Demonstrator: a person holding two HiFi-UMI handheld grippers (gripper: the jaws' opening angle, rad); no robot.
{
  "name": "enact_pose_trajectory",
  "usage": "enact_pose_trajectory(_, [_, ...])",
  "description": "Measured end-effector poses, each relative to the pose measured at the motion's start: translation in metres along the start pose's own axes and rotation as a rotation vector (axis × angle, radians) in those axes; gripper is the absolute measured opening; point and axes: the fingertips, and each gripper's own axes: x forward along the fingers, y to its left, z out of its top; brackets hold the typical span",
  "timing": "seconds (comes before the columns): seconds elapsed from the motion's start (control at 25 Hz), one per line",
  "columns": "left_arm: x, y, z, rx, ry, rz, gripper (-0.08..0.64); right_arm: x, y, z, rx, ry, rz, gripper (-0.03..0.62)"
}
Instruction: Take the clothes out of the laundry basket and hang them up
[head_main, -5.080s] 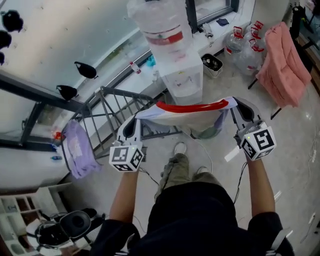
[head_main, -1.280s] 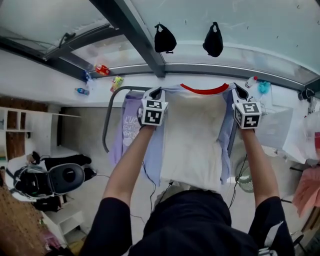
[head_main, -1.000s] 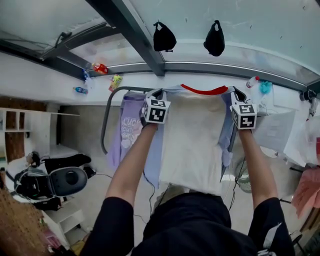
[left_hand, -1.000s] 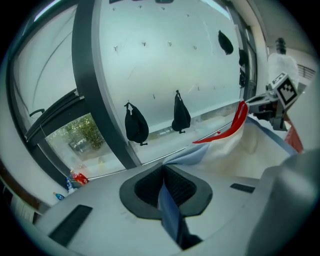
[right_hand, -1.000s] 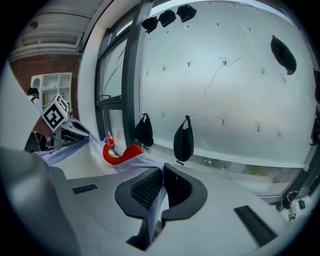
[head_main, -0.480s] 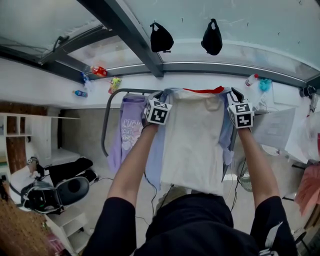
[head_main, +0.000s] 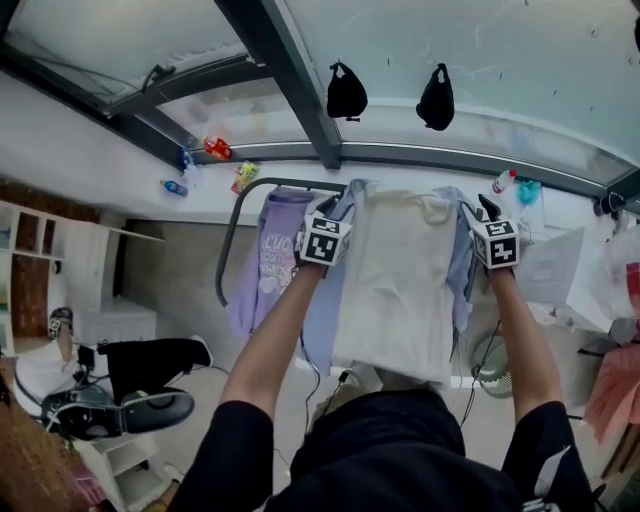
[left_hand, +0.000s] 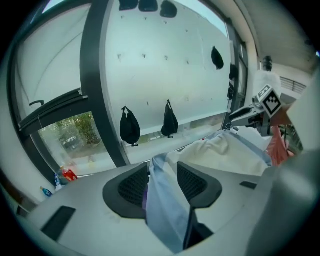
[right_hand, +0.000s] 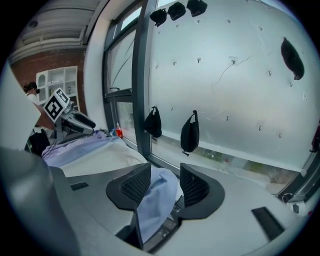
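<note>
Sill: at the far left, a few small bottles (head_main: 217, 148) stood on the window sill (head_main: 120, 190), beyond the rack.

Drying rack: the dark rail of the drying rack (head_main: 226, 255) curved down at its left end, and its top bar ran right along the near side of the sill.

Purple garment: a purple garment (head_main: 272, 262) hung over the left part of the rack, just left of our left arm.

Left tool: we held the left tool (head_main: 333, 207) at the shirt's left shoulder. Its jaws had just been opening and stood apart. The light blue left sleeve (left_hand: 165, 210) lay loose between the pads, which did not press on it.

Shirt: the shirt (head_main: 400, 275), cream with light blue sleeves, lay draped over the rack between the two tools. Its body hung down the near side towards us.

Black bags: two black bags (head_main: 346, 95) hung on the frosted window (head_main: 520, 60), beyond and above the shirt.

Right tool: we held the right tool (head_main: 487, 209) at the shirt's right shoulder. Its jaws had also just been opening and stood apart, with the right sleeve (right_hand: 155, 195) slack in the gap.

Pink cloth: a pink cloth (head_main: 612, 392) showed at the near right edge, well apart from the rack.
</note>
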Motion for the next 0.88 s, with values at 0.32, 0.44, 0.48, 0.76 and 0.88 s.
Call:
enact_pose_trajectory(0.32, [-0.105, -0.007, 0.004, -0.036, -0.175, -0.006, 0.176, -0.084, 0.068, 0.011, 0.102, -0.064, 0.043, 0.150])
enact_pose_trajectory(0.44, [-0.158, -0.010, 0.002, -0.069, -0.255, -0.003, 0.166, -0.119, 0.102, 0.018, 0.125, -0.103, 0.061, 0.149])
enact_pose_trajectory(0.48, [-0.177, -0.010, 0.000, -0.077, -0.284, 0.000, 0.156, -0.132, 0.114, 0.021, 0.133, -0.120, 0.063, 0.149])
enact_pose_trajectory(0.76, [-0.300, -0.038, -0.033, -0.126, -0.467, -0.057, 0.038, -0.222, 0.192, 0.023, 0.192, -0.228, 0.055, 0.149])
enact_pose_trajectory(0.88, [-0.353, -0.050, -0.061, -0.140, -0.498, -0.082, 0.014, -0.263, 0.233, 0.022, 0.207, -0.280, 0.043, 0.120])
